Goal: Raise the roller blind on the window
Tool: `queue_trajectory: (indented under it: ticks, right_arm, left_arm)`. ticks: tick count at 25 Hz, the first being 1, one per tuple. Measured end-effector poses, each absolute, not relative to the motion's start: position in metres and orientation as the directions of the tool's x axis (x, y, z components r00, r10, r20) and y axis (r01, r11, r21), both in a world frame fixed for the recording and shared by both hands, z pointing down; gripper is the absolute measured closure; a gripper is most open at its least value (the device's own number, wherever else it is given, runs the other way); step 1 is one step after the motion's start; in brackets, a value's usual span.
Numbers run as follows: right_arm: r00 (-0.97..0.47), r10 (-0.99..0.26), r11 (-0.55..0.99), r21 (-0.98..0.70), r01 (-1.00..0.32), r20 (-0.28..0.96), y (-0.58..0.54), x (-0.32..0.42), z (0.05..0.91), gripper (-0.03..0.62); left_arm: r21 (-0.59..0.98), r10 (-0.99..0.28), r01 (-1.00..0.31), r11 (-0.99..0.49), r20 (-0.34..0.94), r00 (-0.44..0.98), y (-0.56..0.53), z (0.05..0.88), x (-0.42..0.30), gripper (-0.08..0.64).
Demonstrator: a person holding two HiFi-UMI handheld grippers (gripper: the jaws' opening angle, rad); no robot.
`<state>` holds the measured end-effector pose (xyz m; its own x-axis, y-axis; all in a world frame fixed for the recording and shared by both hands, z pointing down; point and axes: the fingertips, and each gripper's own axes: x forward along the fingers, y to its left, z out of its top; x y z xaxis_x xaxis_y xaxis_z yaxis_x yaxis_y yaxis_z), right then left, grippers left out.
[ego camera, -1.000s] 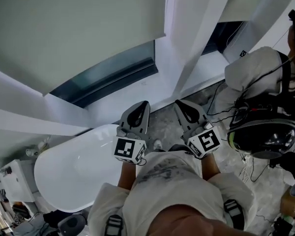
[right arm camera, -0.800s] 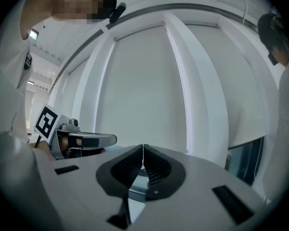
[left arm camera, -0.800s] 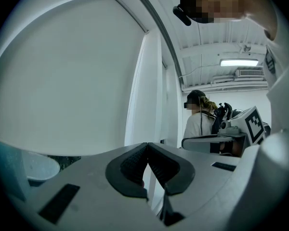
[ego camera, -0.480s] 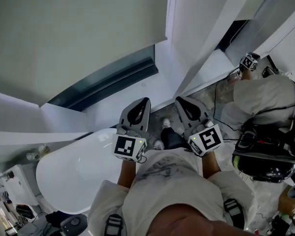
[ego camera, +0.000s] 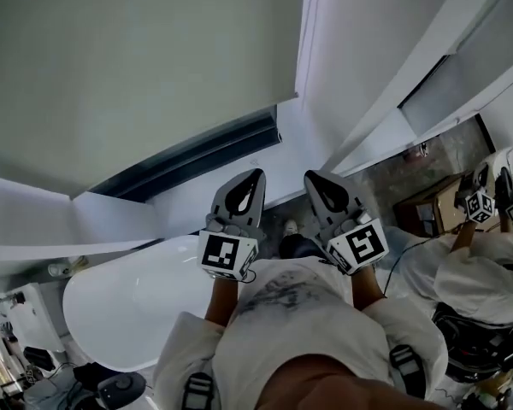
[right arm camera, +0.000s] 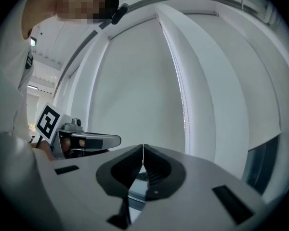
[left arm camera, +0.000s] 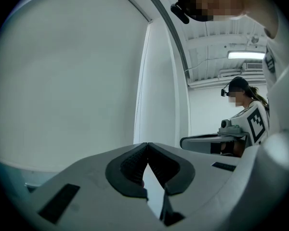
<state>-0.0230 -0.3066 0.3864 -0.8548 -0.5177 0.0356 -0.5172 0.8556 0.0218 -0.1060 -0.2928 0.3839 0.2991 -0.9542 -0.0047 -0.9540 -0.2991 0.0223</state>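
Two empty tongs pinched shut, left gripper [ego camera: 253, 178] and right gripper [ego camera: 313, 178], sit well short of the blind [ego camera: 137, 58] covering the window [ego camera: 197, 148] nearly to its bottom edge, so I reckon a closed-jaw swipe at the thin chain [right arm camera: 183, 100] by its right edge just misses or snags.

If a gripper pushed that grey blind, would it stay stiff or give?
The blind hangs as one flat, thin sheet, so it would probably give and sway. Its lower edge runs dead straight, so a stiff bar likely weights it.
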Motion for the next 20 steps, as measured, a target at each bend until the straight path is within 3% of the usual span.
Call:
queue_trajectory:
  ticks: [9, 20]
  right_arm:
    - [-0.874, -0.485, 0.874, -0.006, -0.485, 0.027, -0.365, -0.024, 0.384, 0.531]
    - [-0.858, -0.512, 0.858, -0.023, -0.513, 0.035, -0.395, -0.018, 0.374, 0.531]
  left_arm:
    - [0.018, -0.957, -0.957, -0.29, 0.019, 0.29, -0.358, 0.382, -0.098, 0.552]
    - [-0.014, -0.919, -0.919, -0.394, 0.009, 0.393, -0.419, 0.365, -0.075, 0.551]
